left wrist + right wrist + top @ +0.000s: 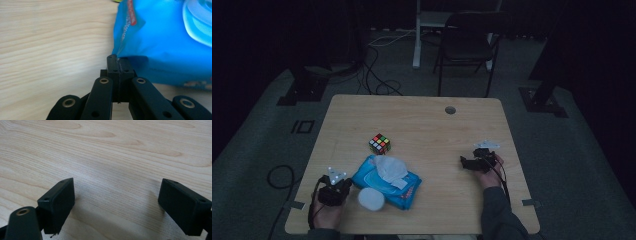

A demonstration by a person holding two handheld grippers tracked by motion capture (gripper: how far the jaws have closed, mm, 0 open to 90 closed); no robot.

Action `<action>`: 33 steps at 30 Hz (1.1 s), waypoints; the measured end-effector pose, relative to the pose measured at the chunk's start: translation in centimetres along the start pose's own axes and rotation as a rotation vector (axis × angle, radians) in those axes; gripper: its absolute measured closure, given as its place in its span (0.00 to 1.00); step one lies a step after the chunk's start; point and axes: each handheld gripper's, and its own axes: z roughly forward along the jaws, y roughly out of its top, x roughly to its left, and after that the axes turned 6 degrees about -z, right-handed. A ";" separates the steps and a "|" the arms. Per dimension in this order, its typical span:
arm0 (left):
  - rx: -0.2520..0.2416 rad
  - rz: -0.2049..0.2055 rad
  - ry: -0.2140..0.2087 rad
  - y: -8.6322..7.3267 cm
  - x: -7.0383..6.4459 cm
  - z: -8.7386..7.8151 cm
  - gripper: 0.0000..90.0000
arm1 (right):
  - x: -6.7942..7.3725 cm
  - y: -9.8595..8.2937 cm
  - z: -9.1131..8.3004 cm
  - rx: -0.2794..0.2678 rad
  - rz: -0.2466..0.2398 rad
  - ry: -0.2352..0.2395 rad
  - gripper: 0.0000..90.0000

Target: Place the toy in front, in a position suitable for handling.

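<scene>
On the table [422, 115], near its front left edge, the left tool [119, 65] has its jaws pressed together on the corner seam of the blue wet wipes pack [160, 42], and the print on the pack is too blurred to read. Beside the pack lies a white round lid [371, 198]. Over bare wood at the right side, the right tool [116, 202] is held low with jaws spread wide.

Left gripper [343, 186]: held low in the left hand [328, 216], jaws pressed fully together, tips forward and to its right. Right gripper [465, 162]: held in the right hand [488, 175], jaws spread wide apart with nothing between them, pointing leftward toward the left gripper, well apart from it.
</scene>
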 end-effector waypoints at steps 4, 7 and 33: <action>0.003 -0.043 0.042 1.1 2.8 0.8 1.00 | 0.0 0.0 0.0 0.000 0.000 0.000 0.15; 0.013 -0.075 0.048 2.4 5.0 1.7 1.00 | 0.0 0.0 0.0 0.000 0.000 0.000 0.15; -0.117 -0.068 -0.030 6.6 6.1 -1.3 0.73 | 0.9 0.7 -0.3 -0.023 0.003 0.025 0.34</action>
